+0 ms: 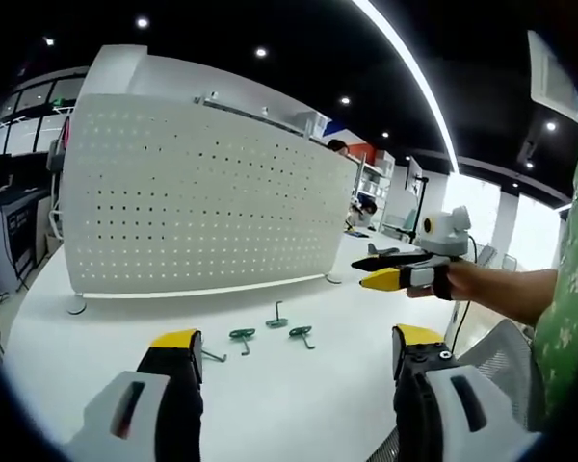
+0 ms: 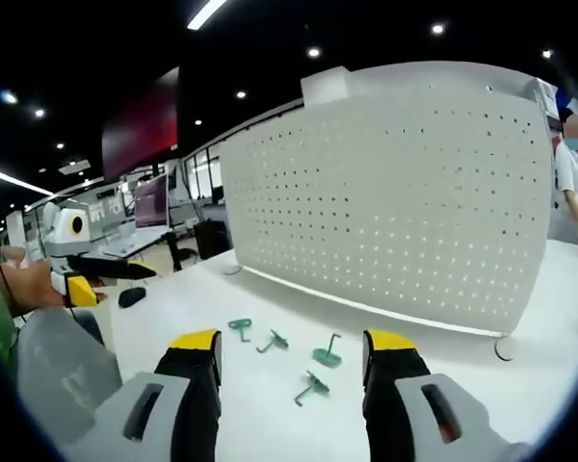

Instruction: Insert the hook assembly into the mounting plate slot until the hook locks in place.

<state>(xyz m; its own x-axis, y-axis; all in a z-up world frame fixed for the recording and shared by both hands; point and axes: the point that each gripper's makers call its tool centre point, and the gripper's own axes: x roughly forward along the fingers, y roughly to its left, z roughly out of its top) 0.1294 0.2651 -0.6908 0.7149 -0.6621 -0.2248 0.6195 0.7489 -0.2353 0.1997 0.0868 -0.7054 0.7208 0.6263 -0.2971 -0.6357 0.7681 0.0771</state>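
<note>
Green metal hooks (image 2: 313, 358) on the plain white table (image 2: 270, 423), white dotted pegboard panel (image 2: 395, 202) at twelve o'clock, yellow-tipped black gripper jaws.

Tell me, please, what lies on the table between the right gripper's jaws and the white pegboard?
In the right gripper view, four green hooks lie loose on the white table, between the open right gripper and the upright pegboard; otherwise bare.
</note>
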